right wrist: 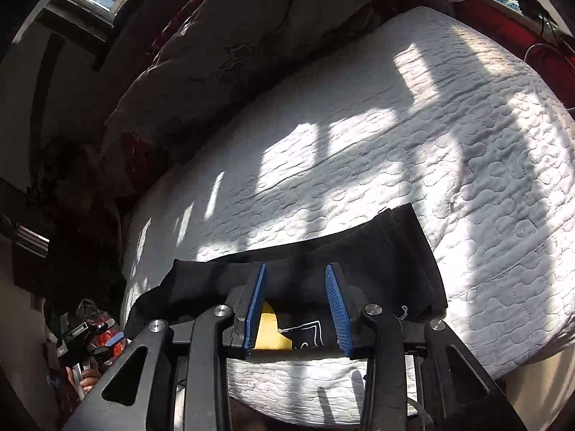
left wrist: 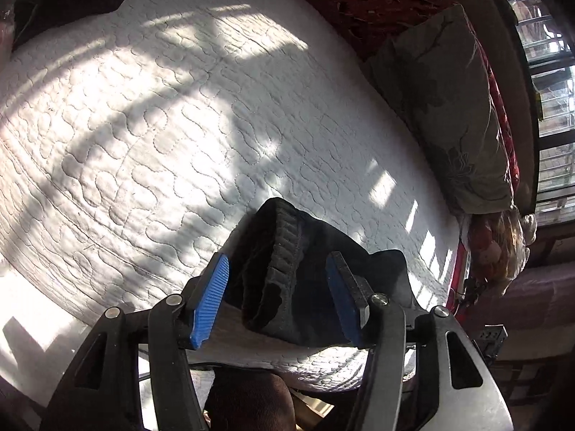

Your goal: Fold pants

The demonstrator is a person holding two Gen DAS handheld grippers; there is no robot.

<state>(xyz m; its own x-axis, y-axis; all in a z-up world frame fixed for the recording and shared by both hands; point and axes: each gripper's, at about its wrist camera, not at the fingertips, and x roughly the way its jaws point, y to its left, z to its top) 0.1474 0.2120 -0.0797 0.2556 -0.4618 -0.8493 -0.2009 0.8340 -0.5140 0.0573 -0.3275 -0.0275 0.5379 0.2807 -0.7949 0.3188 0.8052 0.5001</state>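
1. Left tongs (left wrist: pixel 278 296) gape around the pants (left wrist: pixel 287 269), ribbed hem end between the blades.
2. Right tongs (right wrist: pixel 296 309) gape over the other end; the garment's long axis runs sideways across both.
3. Pants lie on the bed (left wrist: pixel 143 125) edge, nearest the tongs.

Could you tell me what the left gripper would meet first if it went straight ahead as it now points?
Most likely the black pants: the open left gripper frames their ribbed edge. Beyond lies the white mattress. Depth is unclear.

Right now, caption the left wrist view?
Open left gripper straddling folded black pants on white quilted mattress.
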